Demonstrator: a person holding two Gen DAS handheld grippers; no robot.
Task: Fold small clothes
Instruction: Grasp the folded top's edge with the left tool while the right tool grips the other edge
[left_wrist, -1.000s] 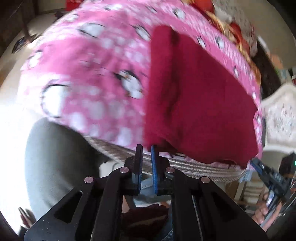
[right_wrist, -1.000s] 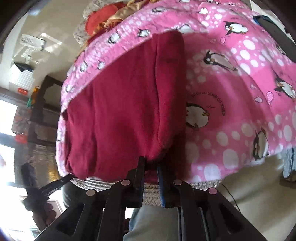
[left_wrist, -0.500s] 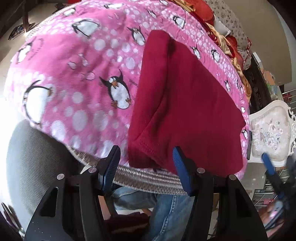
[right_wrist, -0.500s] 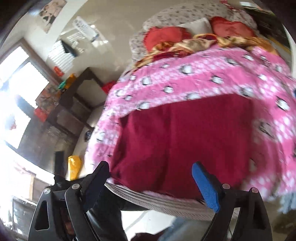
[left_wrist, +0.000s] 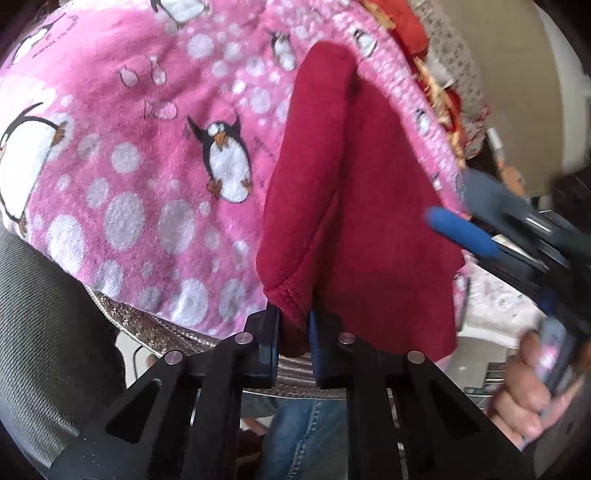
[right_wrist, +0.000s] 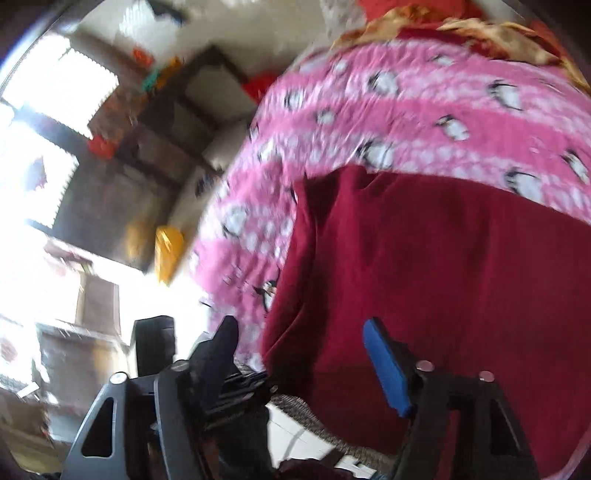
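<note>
We see a dark red cloth (left_wrist: 354, 206), soft and folded over, lying on the pink penguin blanket (left_wrist: 140, 155). Our left gripper (left_wrist: 293, 332) is closing, and its fingers pinch the cloth's stitched near corner. Our right gripper (right_wrist: 303, 354) is closing too, with the cloth's edge between its fingers, not pinched.

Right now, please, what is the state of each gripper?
Left gripper: fingers closing on the near hemmed corner of the red garment.
Right gripper: open, fingers closing, nothing pressed between them.
</note>
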